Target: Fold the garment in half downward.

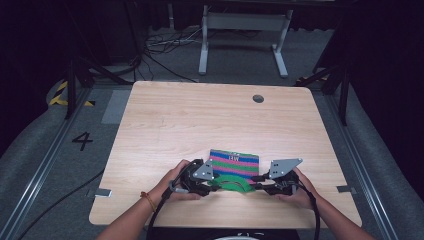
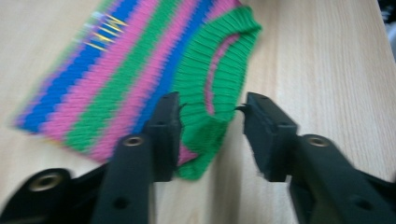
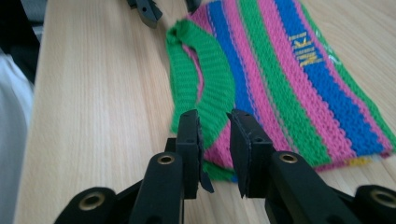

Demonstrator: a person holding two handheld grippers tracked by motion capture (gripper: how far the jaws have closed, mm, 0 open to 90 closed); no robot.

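Striped knit cloth (image 1: 234, 164) flat near 6 o'clock on surface (image 1: 200, 120). Left tongs (image 2: 212, 122) and right tongs (image 3: 215, 140) parted, straddling green edge. Risk: gripping one layer only, bunching.

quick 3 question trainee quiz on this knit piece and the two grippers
1. True or false: the striped knit lies flat on the table.
2. Which colour is its ribbed collar? A red, B green, C yellow.
3. Fill in: the left gripper has its jaws ____ around the collar's end.

Key: 1 true. 2 B. 3 open; the right gripper is also open, its jaws either side of the collar's other end.
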